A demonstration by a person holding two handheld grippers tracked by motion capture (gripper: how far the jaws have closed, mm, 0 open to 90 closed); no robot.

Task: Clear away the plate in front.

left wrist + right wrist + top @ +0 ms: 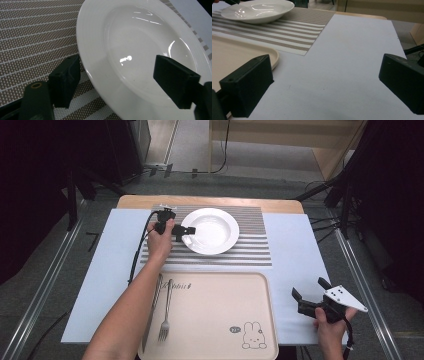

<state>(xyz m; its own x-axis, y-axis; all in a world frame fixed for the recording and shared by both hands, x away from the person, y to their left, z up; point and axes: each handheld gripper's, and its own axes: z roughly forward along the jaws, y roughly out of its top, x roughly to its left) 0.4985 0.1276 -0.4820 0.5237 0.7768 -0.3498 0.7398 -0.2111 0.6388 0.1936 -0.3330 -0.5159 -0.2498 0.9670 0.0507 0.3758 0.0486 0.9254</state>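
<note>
A white deep plate (212, 230) (140, 50) (257, 11) rests on a brown-and-white striped placemat (250, 250) (30, 37) at the back of the table. My left gripper (186, 234) (117, 65) sits low at the plate's left rim. Its jaws straddle the rim, one over the mat and one over the bowl, with gaps on both sides. It is open. My right gripper (309, 287) (327, 67) hovers open over the white sheet (295, 250) (352, 50), right of the tray, with nothing between its jaws.
A beige tray (215, 320) (227, 55) with a rabbit drawing lies at the front centre. A fork (165, 312) and a knife (152, 312) lie along its left side. Metal rails and dark stands flank the table.
</note>
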